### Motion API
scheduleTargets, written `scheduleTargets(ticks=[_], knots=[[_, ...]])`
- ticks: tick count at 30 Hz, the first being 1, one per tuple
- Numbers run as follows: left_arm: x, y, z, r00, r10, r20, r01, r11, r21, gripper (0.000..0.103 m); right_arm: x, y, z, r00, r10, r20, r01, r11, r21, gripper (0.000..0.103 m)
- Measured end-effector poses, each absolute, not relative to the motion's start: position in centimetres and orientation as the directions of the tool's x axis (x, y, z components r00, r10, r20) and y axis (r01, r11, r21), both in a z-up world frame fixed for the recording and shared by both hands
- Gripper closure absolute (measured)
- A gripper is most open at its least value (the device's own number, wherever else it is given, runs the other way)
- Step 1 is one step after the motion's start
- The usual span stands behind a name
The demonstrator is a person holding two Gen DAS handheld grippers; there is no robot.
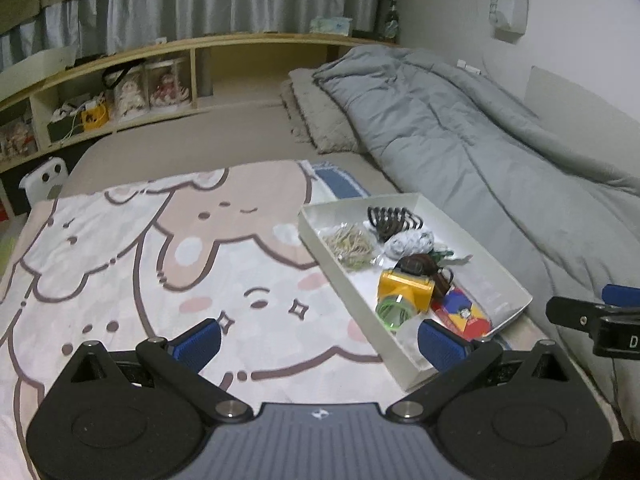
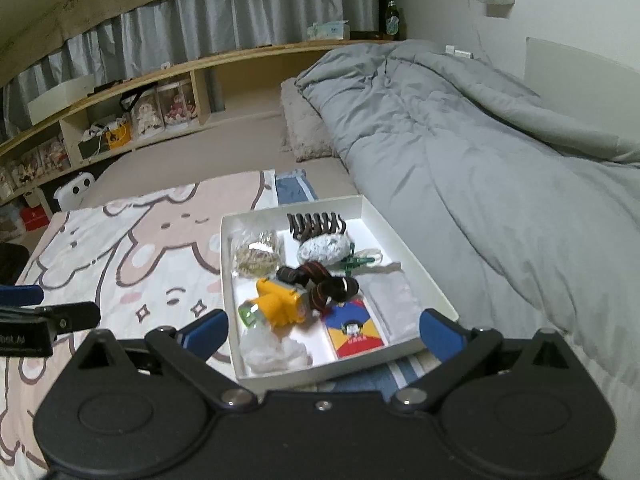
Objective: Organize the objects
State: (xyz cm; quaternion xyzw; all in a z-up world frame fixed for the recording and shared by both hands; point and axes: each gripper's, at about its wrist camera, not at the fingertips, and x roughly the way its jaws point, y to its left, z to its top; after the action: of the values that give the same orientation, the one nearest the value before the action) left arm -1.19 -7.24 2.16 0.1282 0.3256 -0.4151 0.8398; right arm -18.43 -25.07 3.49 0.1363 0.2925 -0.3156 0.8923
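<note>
A shallow white box [image 2: 400, 232] lies on the cartoon blanket [image 2: 132, 248]. It holds a brown claw clip [image 2: 316, 224], a bag of rubber bands [image 2: 258, 258], a speckled scrunchie [image 2: 324, 250], dark hair ties [image 2: 320, 284], a yellow toy [image 2: 280, 304], a coloured card [image 2: 354, 332], a grey pouch [image 2: 394, 300] and crumpled clear plastic [image 2: 272, 350]. My right gripper [image 2: 324, 332] is open wide over the box's near edge and touches nothing. To the box's left [image 1: 312, 232], my left gripper [image 1: 320, 342] is open and empty above the blanket, its right finger [image 1: 440, 344] in front of the box's near corner.
A grey duvet [image 2: 500, 184] covers the right side of the bed, with a fluffy pillow [image 2: 304, 132] at its head. A wooden shelf [image 2: 168, 72] with boxed dolls runs along the back. A white stool [image 1: 44, 180] stands beyond the bed's left edge.
</note>
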Motion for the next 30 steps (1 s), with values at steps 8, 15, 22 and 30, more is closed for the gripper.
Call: scheduleTargets(ticks=[8,15,22,30], knots=[[-1.3,-6.9,1.0,0.454,-0.589,-0.669,0.774,0.632,-0.031,0.0,-18.5,-24.4,1.8,0.582,-0.507,-0.636,0.669,0.743,0.019,0.0],[-0.7,-6.5,0.5,0.467,-0.565,-0.68,0.75,0.66,-0.034,0.0,-18.2,-24.3,1.0,0.564,-0.503,-0.655,0.669,0.743,0.006,0.0],[-0.9,-6.6,0.1,0.473,-0.547,-0.691,0.749,0.663,-0.012,0.0,-18.4,-24.2,0.8,0.56,-0.504,-0.657,0.677,0.736,0.013,0.0],[-1.4,-6.6,0.1,0.47,-0.547,-0.693,0.753,0.658,-0.009,0.0,-18.4,-24.0,0.8,0.555,-0.51,-0.658,0.677,0.736,0.001,0.0]])
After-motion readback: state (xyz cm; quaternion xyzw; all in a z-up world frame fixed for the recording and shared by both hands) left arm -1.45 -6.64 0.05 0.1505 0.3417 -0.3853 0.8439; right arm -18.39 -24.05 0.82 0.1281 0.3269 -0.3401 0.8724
